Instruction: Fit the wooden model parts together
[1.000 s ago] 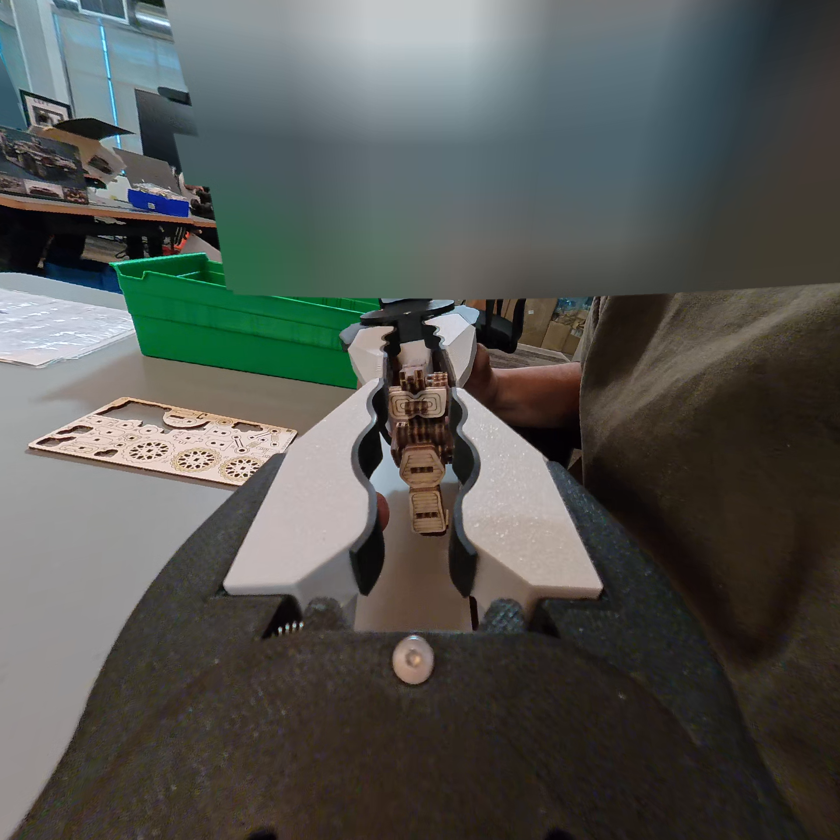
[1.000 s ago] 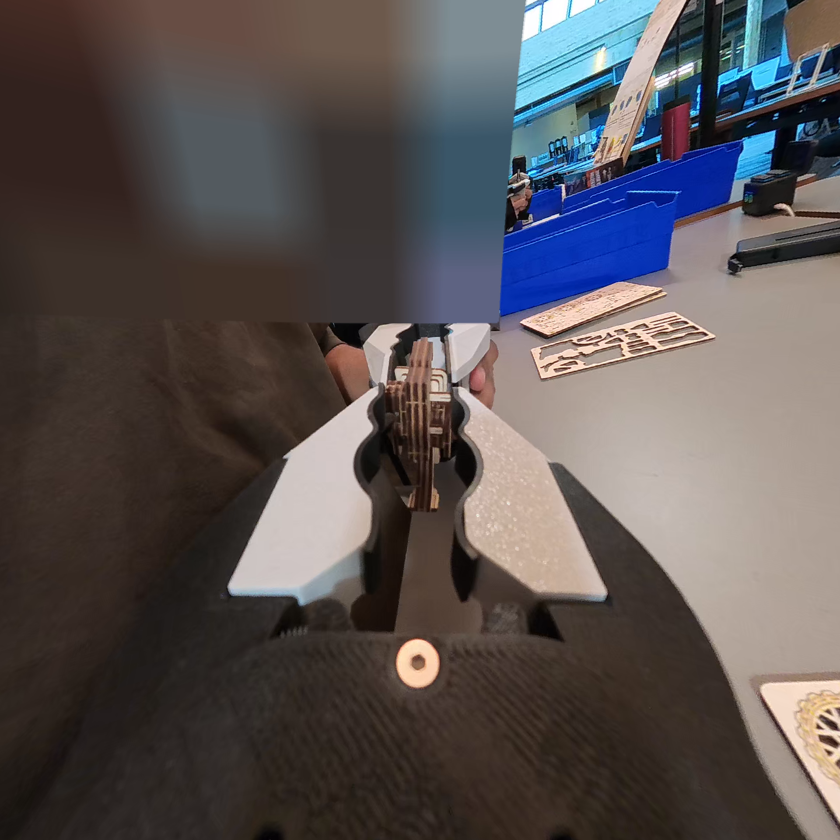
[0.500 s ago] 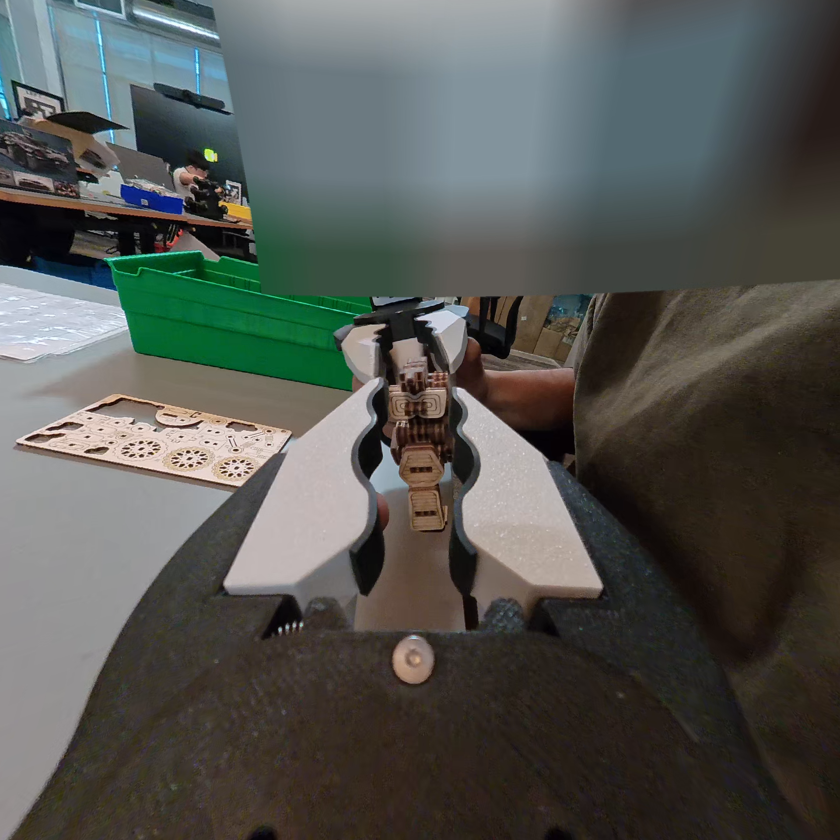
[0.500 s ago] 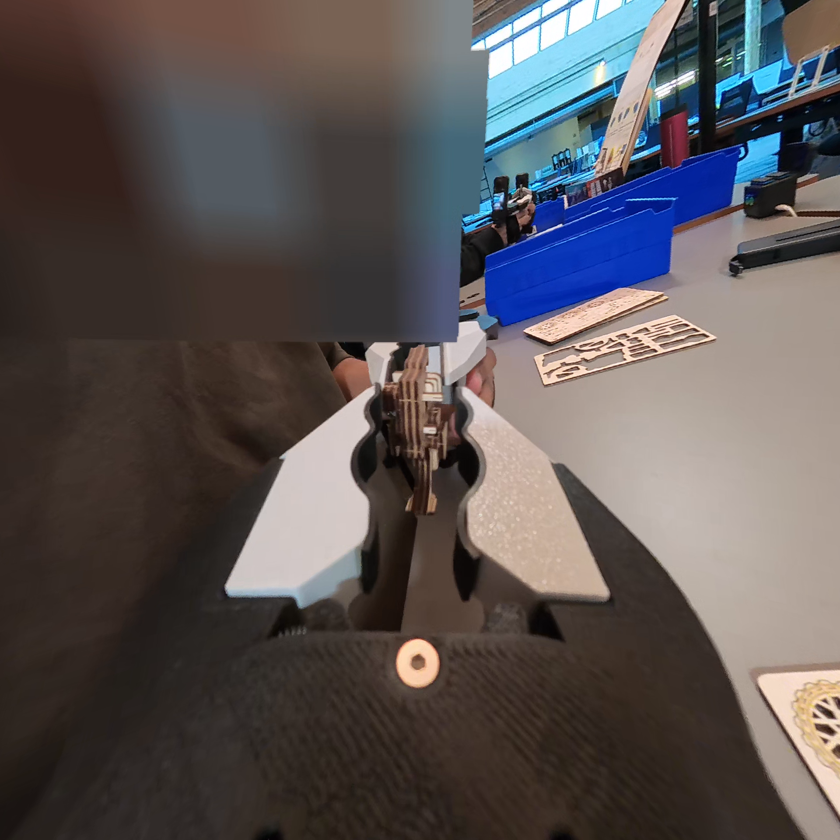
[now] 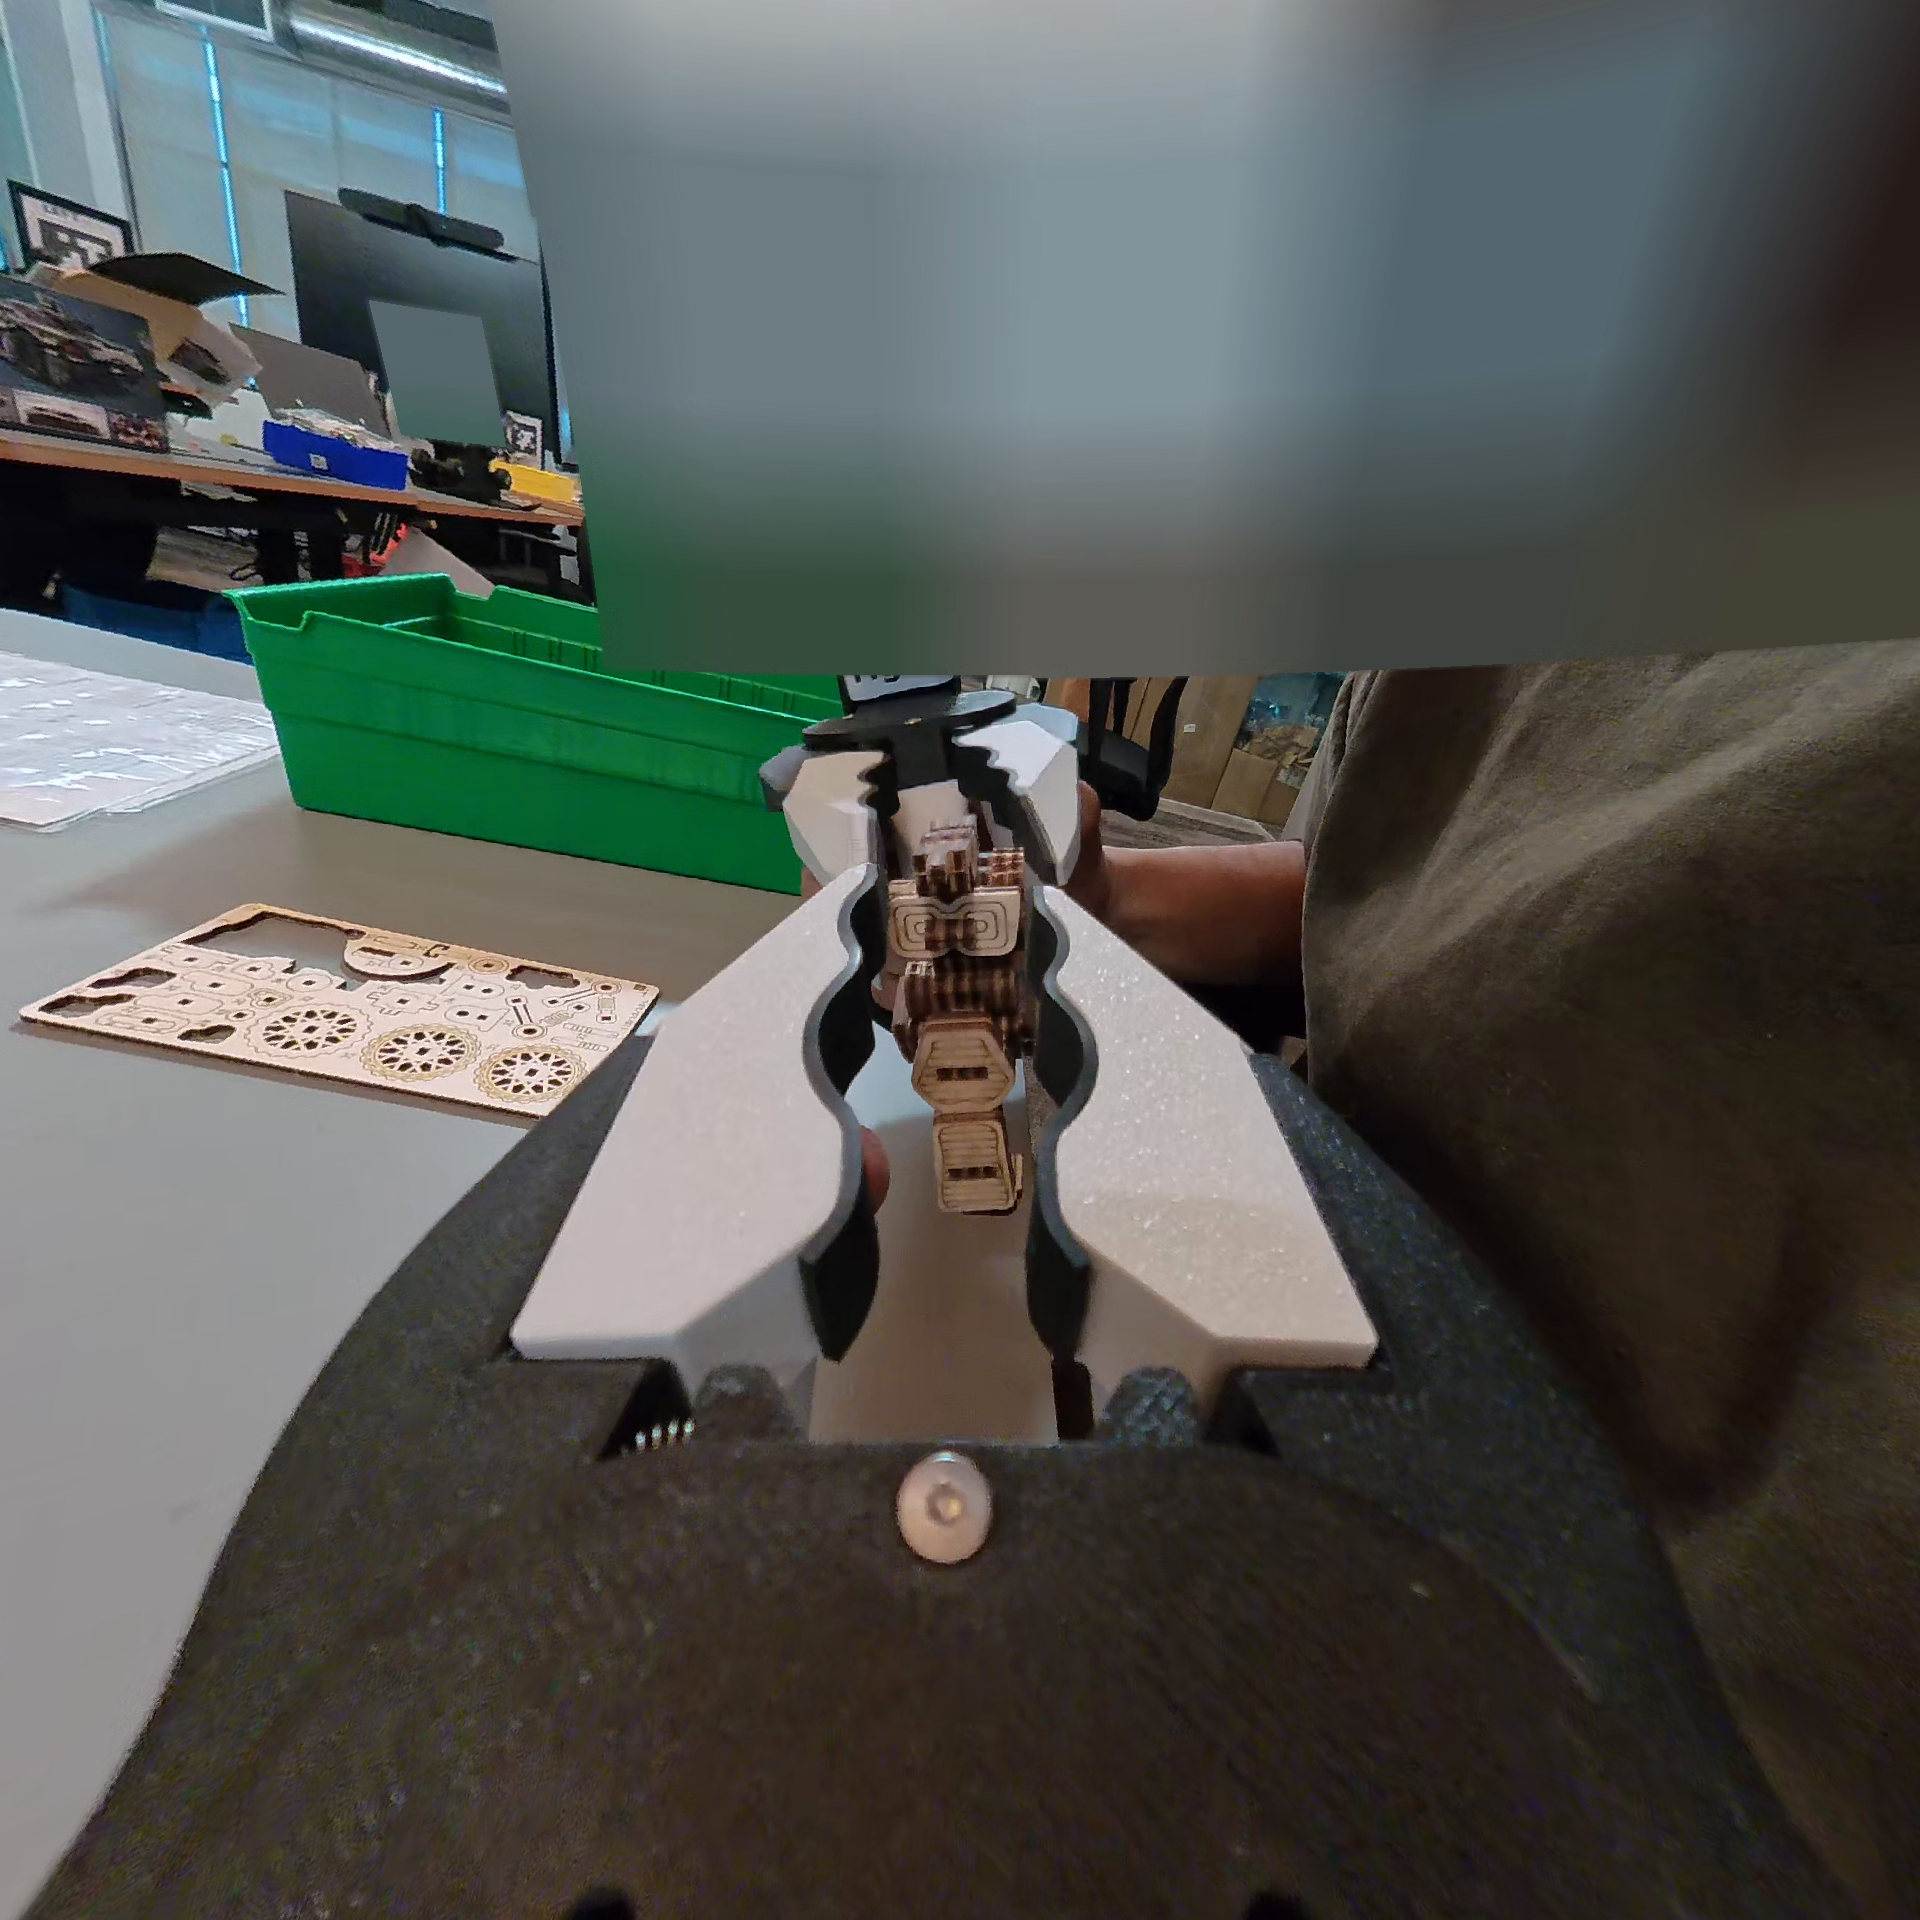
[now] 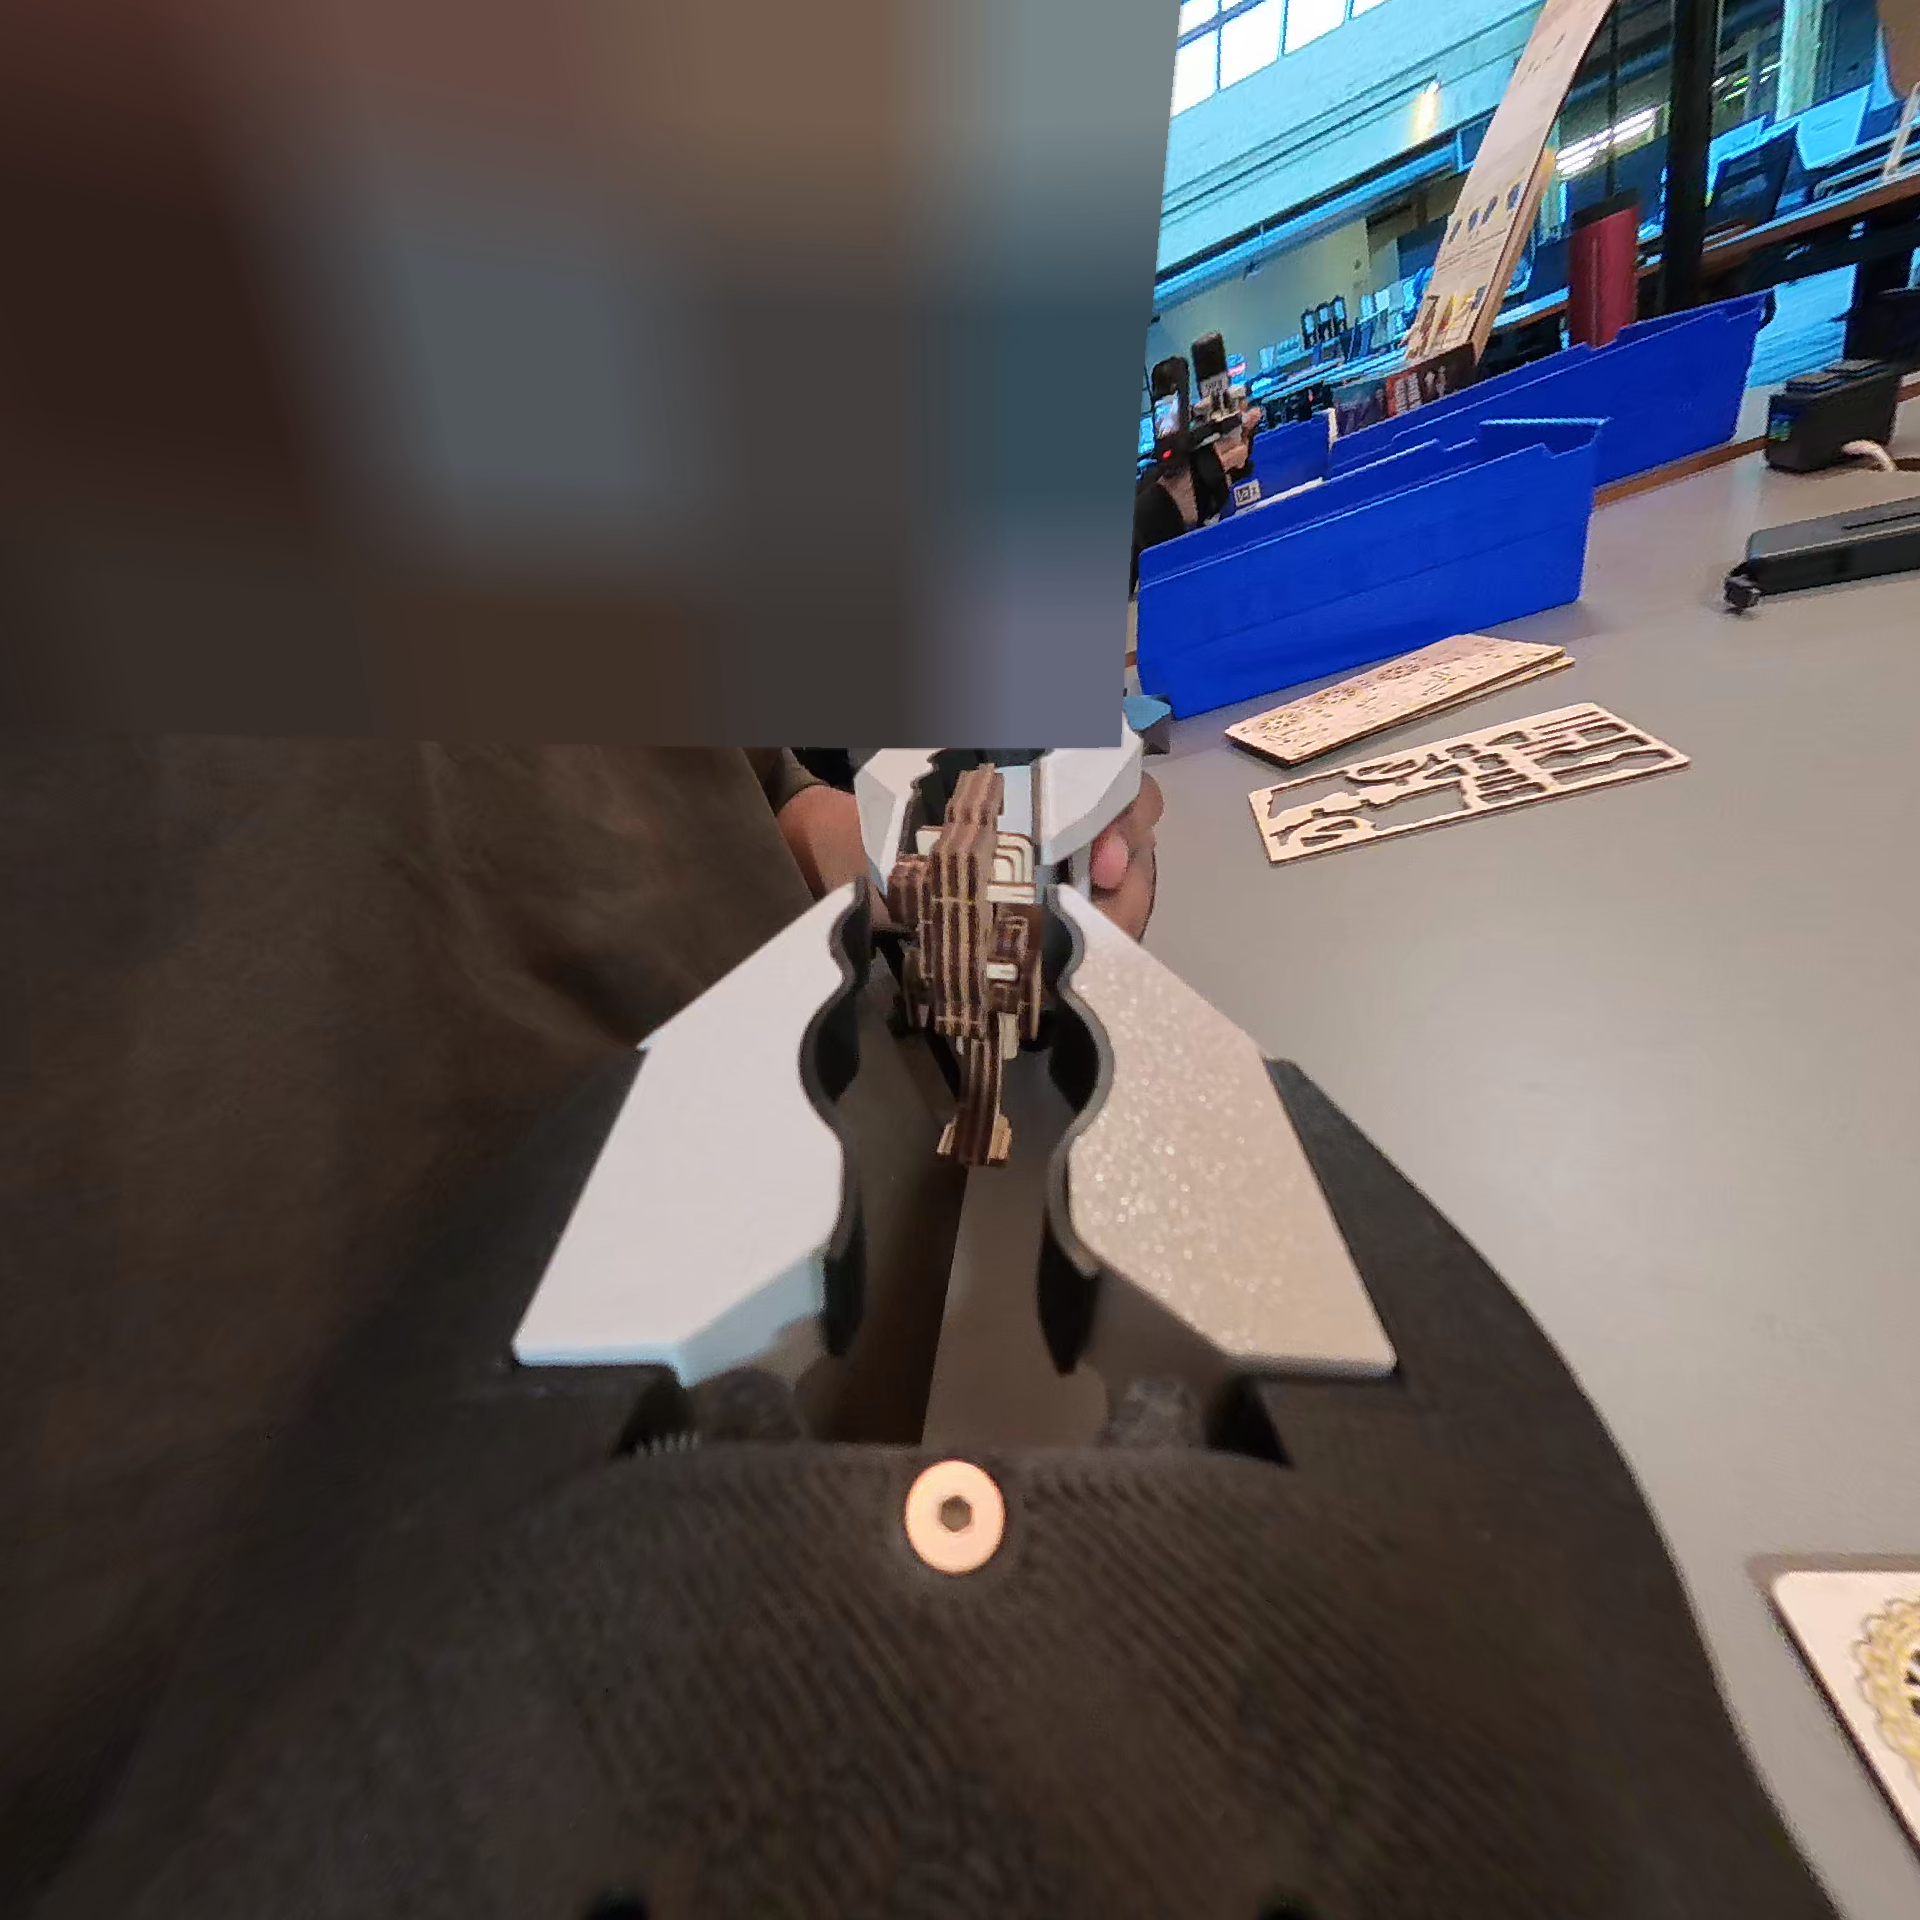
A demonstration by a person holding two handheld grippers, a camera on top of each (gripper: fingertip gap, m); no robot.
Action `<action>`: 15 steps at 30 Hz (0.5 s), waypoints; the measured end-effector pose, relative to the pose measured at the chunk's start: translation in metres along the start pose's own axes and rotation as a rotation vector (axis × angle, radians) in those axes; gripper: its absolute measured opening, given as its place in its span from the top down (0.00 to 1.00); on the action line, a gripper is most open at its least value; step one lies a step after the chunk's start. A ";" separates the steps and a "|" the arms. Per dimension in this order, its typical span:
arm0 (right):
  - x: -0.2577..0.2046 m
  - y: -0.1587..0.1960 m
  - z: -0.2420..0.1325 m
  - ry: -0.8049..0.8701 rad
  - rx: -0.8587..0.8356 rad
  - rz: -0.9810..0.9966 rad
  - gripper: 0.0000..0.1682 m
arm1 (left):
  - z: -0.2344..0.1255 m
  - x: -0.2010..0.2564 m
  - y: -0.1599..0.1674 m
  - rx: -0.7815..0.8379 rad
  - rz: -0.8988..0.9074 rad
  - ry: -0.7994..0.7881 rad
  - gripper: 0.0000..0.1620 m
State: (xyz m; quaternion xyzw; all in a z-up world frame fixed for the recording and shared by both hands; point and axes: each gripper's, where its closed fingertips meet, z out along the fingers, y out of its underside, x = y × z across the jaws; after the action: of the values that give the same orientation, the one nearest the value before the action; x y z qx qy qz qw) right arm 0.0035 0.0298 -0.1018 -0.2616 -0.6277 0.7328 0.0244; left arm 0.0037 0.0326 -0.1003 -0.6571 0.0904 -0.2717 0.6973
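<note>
1. Left gripper (image 5: pixel 954 914), white fingers with black wavy inner pads, is clenched on the layered wooden model assembly (image 5: pixel 961 1029); both pads press its flanks near the fingertips.
2. Right gripper (image 6: pixel 961 914), same build, is clamped on the same assembly (image 6: pixel 966 966) from the opposite end. The two tools face each other tip to tip; the right gripper's white fingers (image 5: pixel 1023 790) show just behind the model in the left wrist view.
3. The model is held in the air between the two grippers, above the near edge of the grey table (image 5: pixel 208 1195), close in front of the person's olive shirt (image 5: pixel 1610 1039).
4. Long axis: it runs along the line of the fingers, gripper to gripper. In each wrist view a narrower end juts back toward the camera between the pads. In the right wrist view its stacked plies stand on edge, upright.
5. A bare hand (image 6: pixel 1122 862) wraps the far gripper.
6. Room to move: the torso closes off one side, and open tabletop lies on the other.
7. Outward, left wrist view: a flat laser-cut plywood parts sheet (image 5: pixel 343 1013) lies on the table, with a green plastic bin (image 5: pixel 499 727) behind it.
8. Outward, right wrist view: a punched-out plywood sheet (image 6: pixel 1465 779), a stack of uncut plywood sheets (image 6: pixel 1403 696) and a blue plastic bin (image 6: pixel 1361 582), all well apart from the tools.
</note>
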 end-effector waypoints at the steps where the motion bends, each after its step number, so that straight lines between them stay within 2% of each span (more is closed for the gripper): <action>1: -0.001 0.001 0.001 -0.001 -0.005 -0.005 0.82 | 0.000 0.000 0.001 -0.003 0.002 0.001 0.85; 15: 0.000 0.002 0.000 0.048 -0.052 -0.051 0.84 | 0.001 0.001 0.002 -0.010 0.001 0.004 0.85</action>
State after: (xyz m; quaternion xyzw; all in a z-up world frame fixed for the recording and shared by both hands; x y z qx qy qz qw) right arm 0.0039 0.0290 -0.1036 -0.2635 -0.6522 0.7089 0.0513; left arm 0.0057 0.0332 -0.1018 -0.6599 0.0932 -0.2722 0.6941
